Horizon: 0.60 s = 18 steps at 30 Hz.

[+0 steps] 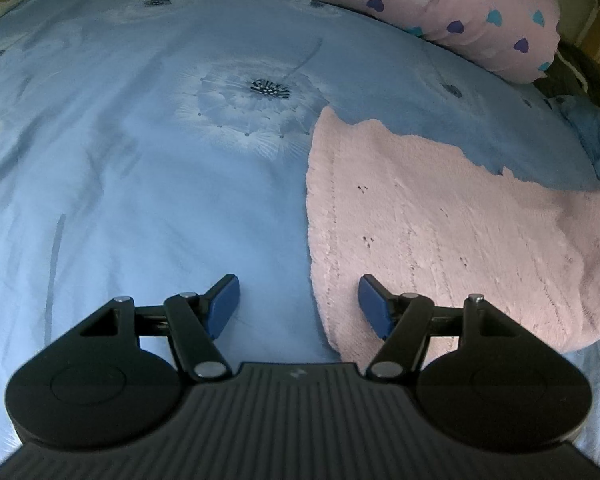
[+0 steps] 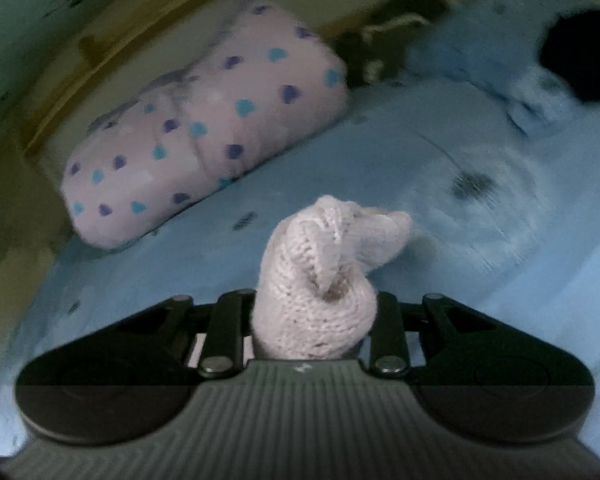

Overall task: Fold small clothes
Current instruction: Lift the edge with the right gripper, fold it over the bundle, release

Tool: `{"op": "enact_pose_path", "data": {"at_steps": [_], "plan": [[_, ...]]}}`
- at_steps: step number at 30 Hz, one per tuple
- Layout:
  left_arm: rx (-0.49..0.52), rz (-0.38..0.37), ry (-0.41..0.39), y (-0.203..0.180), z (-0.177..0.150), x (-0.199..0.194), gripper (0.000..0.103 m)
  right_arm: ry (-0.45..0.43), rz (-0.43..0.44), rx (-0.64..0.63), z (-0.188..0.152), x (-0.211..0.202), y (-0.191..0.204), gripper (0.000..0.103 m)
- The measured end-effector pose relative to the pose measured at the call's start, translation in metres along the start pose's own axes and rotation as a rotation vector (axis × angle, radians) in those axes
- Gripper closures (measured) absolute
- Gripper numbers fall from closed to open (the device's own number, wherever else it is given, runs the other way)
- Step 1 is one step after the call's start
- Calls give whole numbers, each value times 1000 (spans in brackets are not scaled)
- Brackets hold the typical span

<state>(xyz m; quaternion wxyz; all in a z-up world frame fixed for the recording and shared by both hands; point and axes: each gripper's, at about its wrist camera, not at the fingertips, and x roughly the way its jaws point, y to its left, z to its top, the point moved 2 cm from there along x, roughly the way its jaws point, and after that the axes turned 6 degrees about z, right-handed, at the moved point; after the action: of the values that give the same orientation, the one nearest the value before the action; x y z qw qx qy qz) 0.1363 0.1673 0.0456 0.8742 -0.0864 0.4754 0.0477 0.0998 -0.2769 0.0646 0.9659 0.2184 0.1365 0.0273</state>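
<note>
A pale pink knitted garment point(image 1: 440, 224) lies spread on the blue bedsheet point(image 1: 140, 160), at the right of the left wrist view; its far right part rises off the sheet. My left gripper point(image 1: 298, 292) hovers over the garment's near left edge. It is open, one blue pad point(image 1: 222, 304) over the sheet and the other over the knit, with nothing held. In the right wrist view, a bunched fold of the same pink knit point(image 2: 320, 264) sticks up between the jaws of my right gripper point(image 2: 314, 308), which is shut on it. The knit hides its pads.
A pink cushion with blue and purple hearts point(image 1: 460, 12) lies at the far side of the bed point(image 2: 204, 132). Beyond it are a wooden edge point(image 2: 112, 64) and dark clutter point(image 2: 380, 40). A dark object point(image 2: 584, 56) sits at the upper right. The sheet carries dandelion prints point(image 1: 260, 96).
</note>
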Motion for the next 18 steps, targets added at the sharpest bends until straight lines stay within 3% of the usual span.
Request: {"op": "enact_pose_path", "data": {"at_steps": [8,14,18], "plan": [[-34,3,-2,9,3,-2,32,27,98,-328,-6,9,98,73],[-44,21,-5,14,4,-1,32,195,194,-573,-61,36,152,73],[-55,23,-9,19,3,-3,32,276,195,-624,-95,50,155,73]]}}
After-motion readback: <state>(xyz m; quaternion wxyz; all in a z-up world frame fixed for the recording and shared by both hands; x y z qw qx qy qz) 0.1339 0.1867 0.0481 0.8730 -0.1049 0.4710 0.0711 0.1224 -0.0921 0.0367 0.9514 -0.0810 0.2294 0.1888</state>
